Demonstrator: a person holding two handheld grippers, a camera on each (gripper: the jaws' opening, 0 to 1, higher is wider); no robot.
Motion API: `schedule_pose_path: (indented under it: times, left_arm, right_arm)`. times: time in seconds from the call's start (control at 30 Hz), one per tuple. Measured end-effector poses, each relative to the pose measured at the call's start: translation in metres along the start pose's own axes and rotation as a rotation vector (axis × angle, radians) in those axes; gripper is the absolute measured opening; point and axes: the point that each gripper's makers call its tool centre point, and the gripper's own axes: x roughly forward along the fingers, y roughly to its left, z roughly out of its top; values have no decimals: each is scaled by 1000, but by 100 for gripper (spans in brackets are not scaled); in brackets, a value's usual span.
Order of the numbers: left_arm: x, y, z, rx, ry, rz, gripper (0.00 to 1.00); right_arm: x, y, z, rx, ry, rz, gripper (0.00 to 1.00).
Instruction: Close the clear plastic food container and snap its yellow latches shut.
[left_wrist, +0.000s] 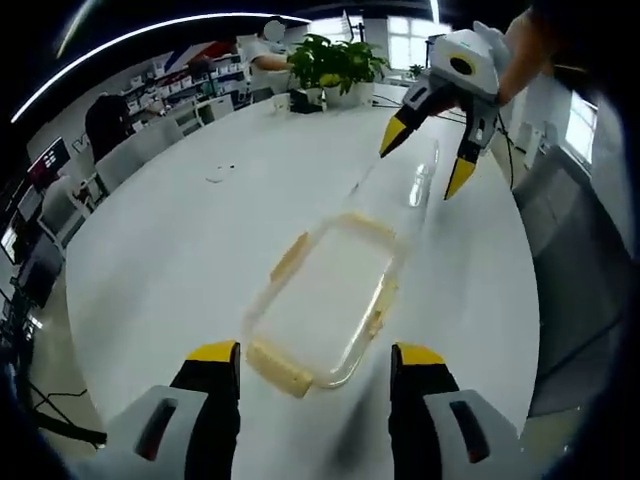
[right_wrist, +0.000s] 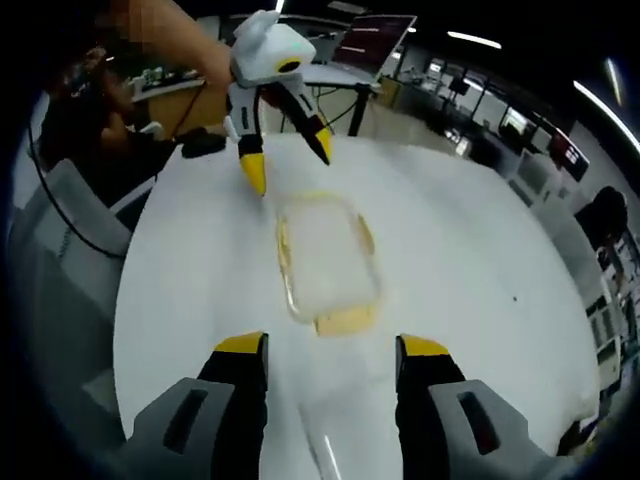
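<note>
Office desks and chairs ring a large white oval surface (left_wrist: 180, 250), and the container (left_wrist: 325, 300) lies flat on it, about midway between its two long edges. Its latches (left_wrist: 278, 368) look unfastened and splayed outward. A clear lid (left_wrist: 418, 185) seems to lie just beyond it toward the far end, though it is hard to make out against the white.

The left gripper (left_wrist: 315, 375) hovers just short of the container's near end, jaws wide apart and empty. The right gripper (left_wrist: 425, 165) hangs over the lid area, jaws likewise spread and holding nothing; in the right gripper view its jaws (right_wrist: 330, 360) frame the container's opposite end.

Risks, as I judge them: the light container could skid across the smooth surface if one gripper presses a latch while the other gives no bracing. A lid set down crooked would keep the latches from catching, and its transparency makes a mis-grab likely. A potted plant (left_wrist: 335, 65) stands at the far end, well apart.
</note>
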Motion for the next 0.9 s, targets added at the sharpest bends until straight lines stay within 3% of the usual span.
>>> schedule_pose_path:
  times: [0.57,0.9]
  left_arm:
    - [15,4,-21,161,98,-183,57]
    - [26,19,-28,175,117,-219,56]
  right_arm:
    - [36,-9,-4,-103,81,104,49]
    - [53,-15,-15,-123,127,142,50]
